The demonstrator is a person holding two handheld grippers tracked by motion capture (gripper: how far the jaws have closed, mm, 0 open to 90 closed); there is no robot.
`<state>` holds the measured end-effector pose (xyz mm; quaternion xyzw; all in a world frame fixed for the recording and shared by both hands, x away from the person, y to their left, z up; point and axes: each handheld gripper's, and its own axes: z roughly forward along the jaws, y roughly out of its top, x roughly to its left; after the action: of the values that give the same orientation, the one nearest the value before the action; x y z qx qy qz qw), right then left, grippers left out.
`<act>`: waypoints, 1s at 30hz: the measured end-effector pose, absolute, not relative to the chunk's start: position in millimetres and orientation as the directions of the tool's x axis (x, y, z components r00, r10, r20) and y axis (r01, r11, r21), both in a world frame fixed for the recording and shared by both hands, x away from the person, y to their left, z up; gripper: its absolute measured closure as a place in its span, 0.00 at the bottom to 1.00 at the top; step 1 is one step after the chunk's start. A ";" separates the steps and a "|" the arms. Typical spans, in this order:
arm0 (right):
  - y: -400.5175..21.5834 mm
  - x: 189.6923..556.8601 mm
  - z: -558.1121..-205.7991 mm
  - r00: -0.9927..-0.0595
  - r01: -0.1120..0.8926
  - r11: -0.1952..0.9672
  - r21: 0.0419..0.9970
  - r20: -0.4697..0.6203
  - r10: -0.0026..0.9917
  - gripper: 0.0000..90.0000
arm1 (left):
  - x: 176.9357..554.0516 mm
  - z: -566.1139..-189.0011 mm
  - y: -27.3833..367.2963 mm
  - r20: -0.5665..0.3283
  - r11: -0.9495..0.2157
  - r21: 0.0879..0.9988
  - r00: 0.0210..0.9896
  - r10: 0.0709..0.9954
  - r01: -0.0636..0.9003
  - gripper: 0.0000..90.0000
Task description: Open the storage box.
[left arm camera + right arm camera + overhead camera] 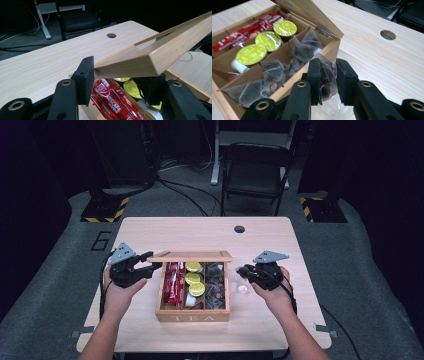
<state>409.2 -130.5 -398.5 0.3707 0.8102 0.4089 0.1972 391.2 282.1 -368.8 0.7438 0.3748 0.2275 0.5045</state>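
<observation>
The wooden box (192,314) between the two grippers has "TEA" across its front wall, the side facing the person. In the left gripper view, just past and below the left gripper (117,80), the red stick sachets (110,98) in the box read "NESCAFE" in white letters along their length. In the right gripper view the same red sachets (247,35) lie in the compartment farthest from the right gripper (328,80), with white print too small to read there. The yellow-green capsule lids (268,40) carry faint print I cannot make out. On the floor beyond the left gripper, off the table's far corner, a large number "6" (101,240) is marked.
</observation>
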 end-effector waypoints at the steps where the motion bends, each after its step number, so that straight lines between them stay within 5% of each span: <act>1: -131.0 409.5 -399.8 -0.647 0.444 0.393 0.805 -0.015 0.762 0.82 | 391.1 -368.6 282.2 -0.040 -0.211 0.920 0.616 0.786 0.329 0.56; 30: -133.4 419.7 -423.2 -0.610 0.486 0.400 0.777 -0.025 0.792 0.77 | 390.3 -369.1 281.2 -0.040 -0.207 0.922 0.612 0.790 0.327 0.56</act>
<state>419.7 -133.4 -423.2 0.3934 0.8122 0.3815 0.2003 390.3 281.2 -369.1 0.7424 0.3761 0.2289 0.5050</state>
